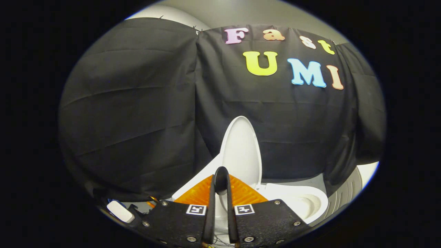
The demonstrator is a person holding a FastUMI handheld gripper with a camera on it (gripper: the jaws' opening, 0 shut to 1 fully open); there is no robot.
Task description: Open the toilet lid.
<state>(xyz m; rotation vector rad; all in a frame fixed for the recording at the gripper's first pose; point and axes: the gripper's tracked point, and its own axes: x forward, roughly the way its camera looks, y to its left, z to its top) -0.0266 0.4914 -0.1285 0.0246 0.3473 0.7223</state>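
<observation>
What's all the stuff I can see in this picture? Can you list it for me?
Toilet lid: one, white, raised upright just beyond the tongs, standing before the black cloth.
Toilet bowl: one, white, open, low and to the right of the tongs.
Black cloth: hung as the booth's wall, behind the toilet.
Pale wall: grey-white, above the cloth.
Ridged white panel: one, beside the bowl on its far right; what it is I cannot tell.
Small white object: one, low, left of the tongs; too small to name.
Tongs: one pair, the person's own tool, tips close together in front of the lid, holding nothing that I can see.
</observation>
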